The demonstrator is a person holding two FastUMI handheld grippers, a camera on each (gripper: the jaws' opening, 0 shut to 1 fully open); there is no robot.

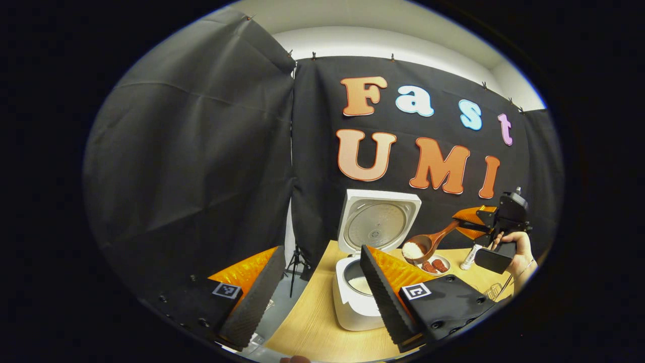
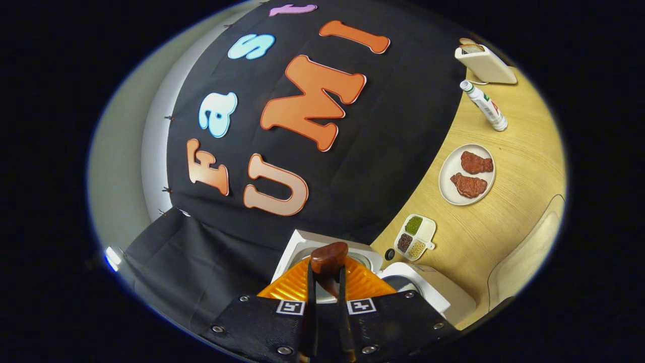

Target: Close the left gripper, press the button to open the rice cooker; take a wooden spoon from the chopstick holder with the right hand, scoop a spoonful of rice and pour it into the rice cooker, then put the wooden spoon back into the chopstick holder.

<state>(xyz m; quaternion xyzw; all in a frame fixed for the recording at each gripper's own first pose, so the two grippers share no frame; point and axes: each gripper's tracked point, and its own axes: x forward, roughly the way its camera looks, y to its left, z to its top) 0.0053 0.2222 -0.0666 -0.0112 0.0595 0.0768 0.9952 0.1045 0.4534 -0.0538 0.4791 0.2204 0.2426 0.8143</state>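
The white rice cooker [image 1: 352, 307] stands on the wooden table [image 1: 312, 327] with its lid [image 1: 378, 224] raised upright; white rice lies in its pot. My left gripper [image 1: 321, 248] is open and empty, hovering in front of the cooker. Farther off, my right gripper [image 1: 462, 220] is held by a hand [image 1: 515, 247] and is shut on the handle of a wooden spoon [image 1: 426, 245]. The spoon's bowl carries a heap of rice above and to the right of the pot. In the right gripper view the spoon handle [image 2: 328, 259] sticks up between the shut right gripper [image 2: 327, 275], over the cooker [image 2: 433, 295].
A plate [image 2: 448, 166] with two brown meat pieces, a small divided dish of grains [image 2: 415, 236], a lying bottle [image 2: 485, 107] and a white holder [image 2: 488, 64] sit on the table [image 2: 509, 222]. A tripod [image 1: 296, 264] stands beyond the table's left edge.
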